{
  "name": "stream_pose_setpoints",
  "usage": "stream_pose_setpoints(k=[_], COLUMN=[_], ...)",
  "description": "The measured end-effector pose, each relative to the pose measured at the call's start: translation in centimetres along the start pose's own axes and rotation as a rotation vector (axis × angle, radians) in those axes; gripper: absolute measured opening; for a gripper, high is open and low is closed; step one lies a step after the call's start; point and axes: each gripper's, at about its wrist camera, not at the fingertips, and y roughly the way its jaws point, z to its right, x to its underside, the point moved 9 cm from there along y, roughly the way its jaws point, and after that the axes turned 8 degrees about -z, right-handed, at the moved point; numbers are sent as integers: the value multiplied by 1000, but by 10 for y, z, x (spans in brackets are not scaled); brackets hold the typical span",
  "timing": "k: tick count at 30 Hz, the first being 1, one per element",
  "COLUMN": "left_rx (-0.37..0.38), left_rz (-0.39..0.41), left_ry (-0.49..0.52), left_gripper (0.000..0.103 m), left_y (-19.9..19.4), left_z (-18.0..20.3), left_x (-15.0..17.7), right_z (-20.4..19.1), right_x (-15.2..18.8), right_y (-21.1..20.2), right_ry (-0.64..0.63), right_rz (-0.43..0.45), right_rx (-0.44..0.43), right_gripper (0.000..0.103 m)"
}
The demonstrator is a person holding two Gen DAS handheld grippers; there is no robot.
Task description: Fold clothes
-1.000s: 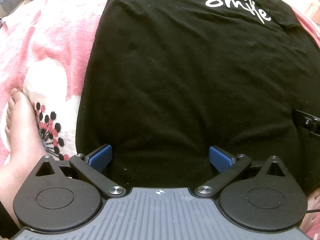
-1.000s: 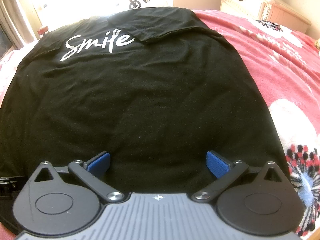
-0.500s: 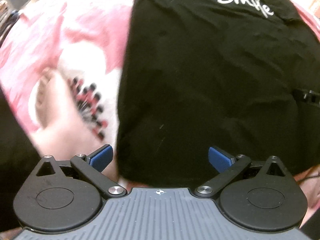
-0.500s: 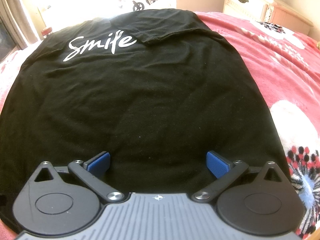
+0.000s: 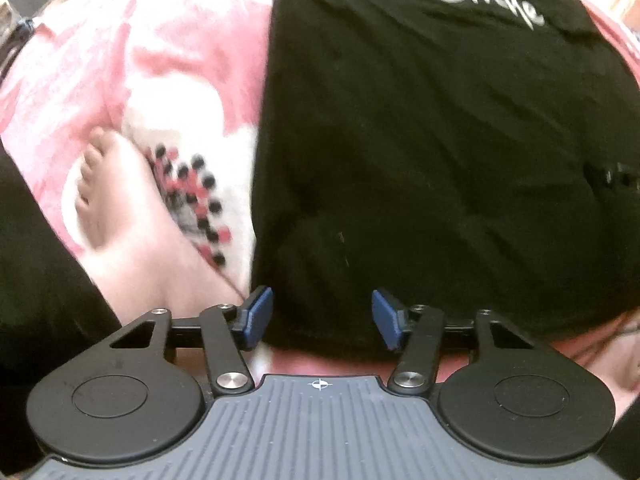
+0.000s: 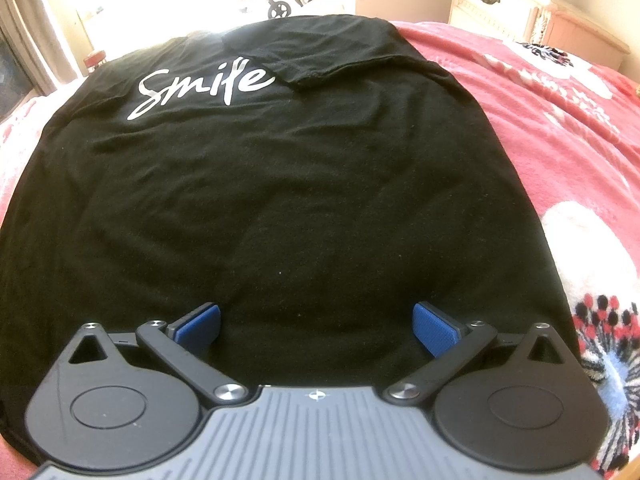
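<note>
Pink flowered bedding point(image 6: 560, 128) is covering the bed, with a cream dresser point(image 6: 500, 8) standing behind. Lying flat on it is a black T-shirt point(image 6: 280, 200) reading "Smile". Both the left gripper point(image 5: 322, 316) and right gripper point(image 6: 316, 324) are hovering at its hem, jaws spread, gripping nothing

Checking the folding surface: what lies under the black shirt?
The black shirt lies on a pink flowered blanket, visible around its edges. Whatever is directly beneath the cloth is covered.
</note>
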Motion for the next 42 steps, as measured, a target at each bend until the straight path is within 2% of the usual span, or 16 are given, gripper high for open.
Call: stream_pose_setpoints(k=[2, 6, 8, 11, 15, 18, 21, 22, 24, 27, 32, 38, 41, 42], left_rx=[-11, -7, -10, -5, -11, 22, 58, 63, 60, 76, 202, 445, 572, 585], left_rz=[18, -14, -25, -43, -46, -44, -36, -31, -17, -3, 13, 74, 92, 98], left_ry=[-8, -33, -30, -43, -32, -48, -62, -60, -46, -45, -70, -117, -134, -147], left_gripper=[55, 55, 56, 59, 62, 53, 34, 24, 11, 3, 2, 2, 10, 21], left_y=[1, 9, 12, 27, 27, 28, 27, 25, 21, 14, -1, -17, -14, -15], left_z=[-5, -13, -15, -7, -7, -5, -3, -2, 2, 8, 22, 72, 91, 90], left_x=[-10, -16, -15, -36, -36, -38, -40, -41, -43, -46, -69, -114, -138, -140], right_z=[0, 0, 0, 1, 1, 1, 0, 0, 0, 0, 1, 3, 2, 2], right_x=[0, 1, 1, 0, 0, -1, 0, 0, 0, 0, 1, 1, 1, 2], right_y=[0, 0, 0, 0, 0, 1, 0, 0, 0, 0, 0, -1, 0, -1], right_ry=[1, -1, -3, -3, -4, -4, -1, -2, -2, -2, -4, -9, -11, -11], right_rz=[1, 1, 0, 1, 2, 0, 1, 1, 2, 3, 4, -2, 0, 2], right_rx=[0, -2, -4, -5, -5, -4, -5, -5, -6, -8, -13, -25, -24, -25], right_gripper=[103, 103, 103, 103, 103, 103, 103, 103, 103, 103, 103, 103, 103, 103])
